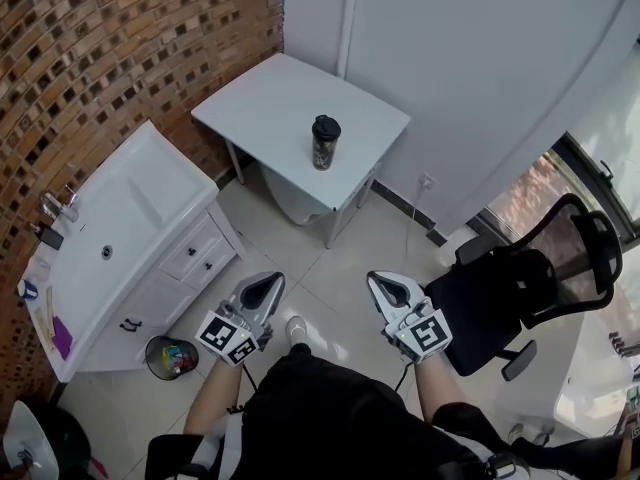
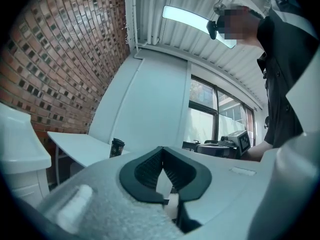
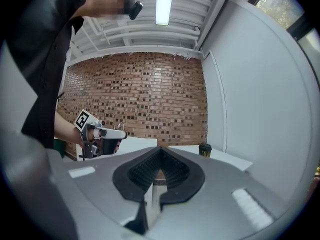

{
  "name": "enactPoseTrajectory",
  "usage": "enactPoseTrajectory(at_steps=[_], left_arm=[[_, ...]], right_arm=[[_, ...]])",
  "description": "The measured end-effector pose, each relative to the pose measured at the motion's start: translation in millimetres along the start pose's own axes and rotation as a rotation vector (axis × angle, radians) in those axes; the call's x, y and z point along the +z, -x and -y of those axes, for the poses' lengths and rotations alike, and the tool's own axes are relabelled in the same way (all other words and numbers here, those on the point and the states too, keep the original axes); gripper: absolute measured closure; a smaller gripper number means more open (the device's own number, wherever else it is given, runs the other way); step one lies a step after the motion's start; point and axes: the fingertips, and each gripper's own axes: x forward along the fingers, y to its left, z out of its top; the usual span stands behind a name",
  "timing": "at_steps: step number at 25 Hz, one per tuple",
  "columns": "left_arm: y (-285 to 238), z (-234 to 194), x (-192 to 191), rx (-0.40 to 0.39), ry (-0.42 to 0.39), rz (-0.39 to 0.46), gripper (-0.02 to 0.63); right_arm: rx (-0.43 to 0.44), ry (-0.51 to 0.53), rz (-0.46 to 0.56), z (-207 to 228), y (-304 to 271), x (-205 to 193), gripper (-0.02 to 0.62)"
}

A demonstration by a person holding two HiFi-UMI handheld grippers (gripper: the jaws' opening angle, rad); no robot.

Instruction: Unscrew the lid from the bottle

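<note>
Bottle (image 1: 325, 148) stands upright on the white desk (image 1: 268, 100), lid (image 1: 326, 124) on, well apart from us. We judge it's the approach step: left gripper (image 1: 262, 290) and right gripper (image 1: 390, 290) both closed tight, holding nothing. Next we must reach in, open both, brace the body, and grip the lid.

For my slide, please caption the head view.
Seen from above: left gripper and right gripper, jaws shut and empty, short of the lidded bottle standing on the white table.

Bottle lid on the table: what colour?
Black lid, on a dark speckled bottle; clearest in the head view.
</note>
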Motion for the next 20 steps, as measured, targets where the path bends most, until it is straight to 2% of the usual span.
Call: enactPoseTrajectory(at_steps=[4, 8, 11, 15, 20], left_arm=[[-38.1, -35.3, 27.7, -0.052, -0.049, 0.024, 0.603], [-57.7, -63.7, 38.1, -0.082, -0.062, 0.019, 0.603], [-67.9, -75.6, 41.0, -0.107, -0.047, 0.020, 0.603], [-83.5, -96.7, 46.0, -0.121, 0.026, 0.037, 0.604], [-111.1, -112.5, 47.0, -0.120, 0.013, 0.026, 0.603]], right_arm=[[-0.037, 0.017, 0.035, 33.6, -38.6, 18.8, 0.591], [-0.053, 0.017, 0.064, 45.6, -71.0, 28.4, 0.591], [-0.058, 0.021, 0.053, 52.7, -86.1, 28.3, 0.591], [-0.059, 0.033, 0.045, 64.2, -102.4, 27.3, 0.591], [-0.061, 0.017, 0.054, 95.3, -116.9, 28.5, 0.591]])
